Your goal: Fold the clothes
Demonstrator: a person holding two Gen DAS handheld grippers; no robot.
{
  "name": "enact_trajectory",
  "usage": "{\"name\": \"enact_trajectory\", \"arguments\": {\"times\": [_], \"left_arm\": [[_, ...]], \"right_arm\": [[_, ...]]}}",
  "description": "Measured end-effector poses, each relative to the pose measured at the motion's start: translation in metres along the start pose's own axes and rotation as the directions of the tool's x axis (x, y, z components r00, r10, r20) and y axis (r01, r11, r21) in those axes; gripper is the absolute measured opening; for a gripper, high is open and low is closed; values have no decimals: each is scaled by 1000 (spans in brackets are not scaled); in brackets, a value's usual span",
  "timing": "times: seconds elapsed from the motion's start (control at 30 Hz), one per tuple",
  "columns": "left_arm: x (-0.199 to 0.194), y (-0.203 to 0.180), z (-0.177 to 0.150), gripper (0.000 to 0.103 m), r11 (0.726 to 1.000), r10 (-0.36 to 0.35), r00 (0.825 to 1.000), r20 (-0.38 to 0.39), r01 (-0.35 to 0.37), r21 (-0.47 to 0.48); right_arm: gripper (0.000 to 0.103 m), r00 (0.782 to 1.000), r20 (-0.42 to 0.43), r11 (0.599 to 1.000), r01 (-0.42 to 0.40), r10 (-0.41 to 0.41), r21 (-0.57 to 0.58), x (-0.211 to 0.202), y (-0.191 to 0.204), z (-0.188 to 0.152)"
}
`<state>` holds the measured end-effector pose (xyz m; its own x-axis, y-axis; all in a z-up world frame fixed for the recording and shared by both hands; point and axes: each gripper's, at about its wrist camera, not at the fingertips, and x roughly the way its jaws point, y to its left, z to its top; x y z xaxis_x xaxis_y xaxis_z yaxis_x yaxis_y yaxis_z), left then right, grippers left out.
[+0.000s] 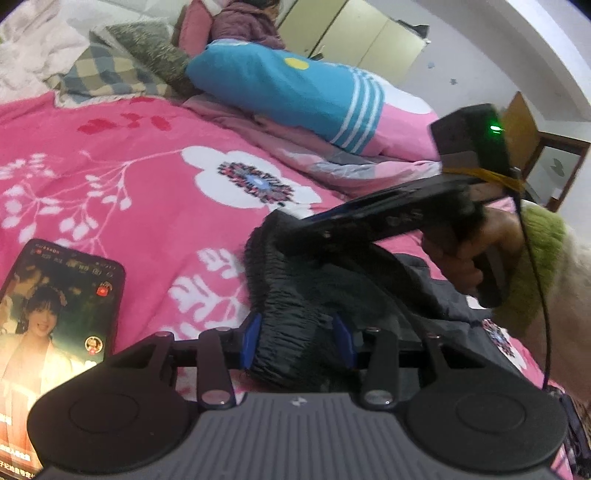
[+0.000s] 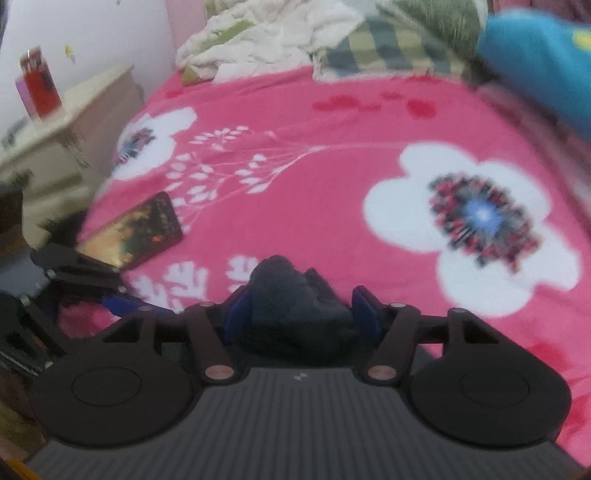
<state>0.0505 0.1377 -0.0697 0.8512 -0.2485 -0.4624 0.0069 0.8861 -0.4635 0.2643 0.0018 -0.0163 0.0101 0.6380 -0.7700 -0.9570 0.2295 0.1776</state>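
Observation:
A dark garment (image 1: 295, 295) with a ribbed, fuzzy band lies bunched on a pink flowered bedspread (image 1: 129, 184). My left gripper (image 1: 297, 332) is shut on that band, which fills the gap between its blue pads. In the left wrist view my right gripper (image 1: 284, 225) comes in from the right, held by a hand (image 1: 480, 254) in a green sleeve, with its tips in the garment's upper edge. The blurred right wrist view shows the right gripper (image 2: 301, 302) shut on a raised fold of the dark garment (image 2: 291, 295).
A lit phone (image 1: 55, 314) lies on the bedspread at my left, phone (image 2: 136, 232). A blue striped pillow (image 1: 277, 85), a checked pillow (image 1: 103, 74) and a seated person (image 1: 247, 22) are at the far end. A nightstand (image 2: 55, 122) stands beside the bed.

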Motion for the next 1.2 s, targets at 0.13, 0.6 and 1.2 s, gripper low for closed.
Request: {"name": "enact_trajectory", "arguments": {"times": [0.13, 0.6, 1.2], "left_arm": [[-6, -5, 0, 43, 999, -40, 999, 13, 40, 26], [0, 0, 0, 43, 999, 8, 999, -36, -6, 40], [16, -37, 43, 43, 988, 43, 998, 37, -48, 148]], "right_arm": [[6, 996, 44, 997, -83, 82, 7, -19, 2, -1], [7, 996, -85, 996, -44, 38, -73, 8, -7, 3], [50, 885, 374, 952, 201, -277, 230, -138, 0, -48]]}}
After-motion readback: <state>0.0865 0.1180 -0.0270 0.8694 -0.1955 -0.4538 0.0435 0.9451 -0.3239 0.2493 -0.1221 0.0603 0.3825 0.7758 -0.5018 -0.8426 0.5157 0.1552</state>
